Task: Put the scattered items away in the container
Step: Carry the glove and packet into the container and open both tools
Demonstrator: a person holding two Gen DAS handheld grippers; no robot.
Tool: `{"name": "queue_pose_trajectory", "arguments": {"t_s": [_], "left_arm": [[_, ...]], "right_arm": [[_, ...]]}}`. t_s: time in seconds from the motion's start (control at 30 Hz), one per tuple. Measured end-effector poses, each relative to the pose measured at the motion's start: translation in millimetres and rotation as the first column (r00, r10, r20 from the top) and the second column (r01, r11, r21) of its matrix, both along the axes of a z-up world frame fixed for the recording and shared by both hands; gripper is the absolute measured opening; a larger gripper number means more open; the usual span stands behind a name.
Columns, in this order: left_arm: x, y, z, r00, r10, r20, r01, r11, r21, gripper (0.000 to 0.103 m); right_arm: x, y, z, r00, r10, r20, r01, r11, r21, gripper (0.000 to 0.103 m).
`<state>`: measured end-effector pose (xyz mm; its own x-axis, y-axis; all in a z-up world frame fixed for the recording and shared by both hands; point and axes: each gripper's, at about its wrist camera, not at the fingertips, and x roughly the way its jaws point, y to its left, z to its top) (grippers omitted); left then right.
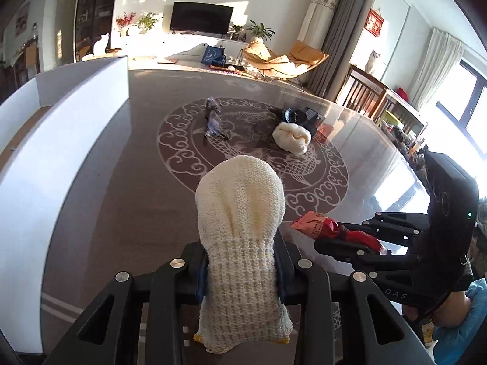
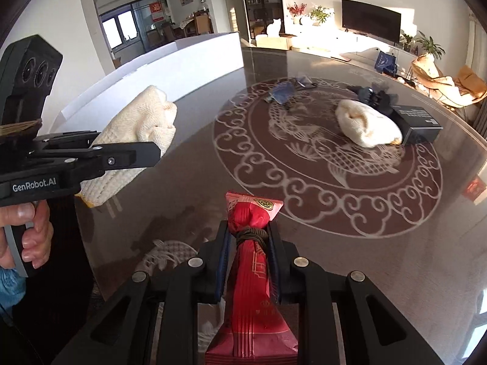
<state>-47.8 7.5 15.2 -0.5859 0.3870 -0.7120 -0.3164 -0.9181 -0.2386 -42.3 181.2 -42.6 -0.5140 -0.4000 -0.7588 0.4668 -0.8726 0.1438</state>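
White box (image 1: 82, 91): contents were hidden. Left gripper (image 1: 242, 261): was clamped on a knitted glove (image 1: 240, 200). Right gripper (image 2: 248, 243): was clamped on a red packet (image 2: 252, 273).

Patterned glass table (image 1: 127, 206) bears rolled glove (image 1: 291, 137), black box (image 2: 418, 123).
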Motion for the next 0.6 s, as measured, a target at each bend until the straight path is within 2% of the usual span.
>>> {"name": "queue_pose_trajectory", "arguments": {"t_s": [0.1, 0.17, 0.27, 0.37, 0.47, 0.57, 0.6], "left_arm": [[0, -55, 29, 0.996, 0.084, -0.042, -0.083, 0.996, 0.019, 0.033], [-4, -100, 46, 0.984, 0.161, -0.071, -0.162, 0.987, -0.005, 0.033], [-17, -173, 59, 0.955, 0.288, -0.076, -0.291, 0.956, -0.041, 0.033], [-31, -240, 62, 0.916, 0.398, -0.048, -0.401, 0.912, -0.083, 0.033], [-46, -281, 52, 0.888, 0.459, -0.004, -0.454, 0.878, -0.152, 0.033], [-60, -302, 34, 0.873, 0.485, 0.048, -0.465, 0.858, -0.217, 0.034], [-64, -307, 27, 0.867, 0.494, 0.068, -0.468, 0.853, -0.231, 0.039]], "right_arm": [[-15, -45, 35, 0.997, 0.069, -0.042, -0.071, 0.995, -0.069, 0.023], [-29, -86, 61, 0.99, 0.123, -0.074, -0.131, 0.985, -0.114, 0.023], [-49, -155, 96, 0.974, 0.203, -0.106, -0.22, 0.956, -0.195, 0.023], [-68, -226, 118, 0.956, 0.27, -0.117, -0.292, 0.924, -0.247, 0.023], [-85, -291, 119, 0.943, 0.318, -0.099, -0.332, 0.911, -0.243, 0.023], [-101, -340, 98, 0.941, 0.333, -0.059, -0.338, 0.921, -0.192, 0.025], [-106, -352, 89, 0.941, 0.336, -0.033, -0.337, 0.925, -0.177, 0.027]]}}
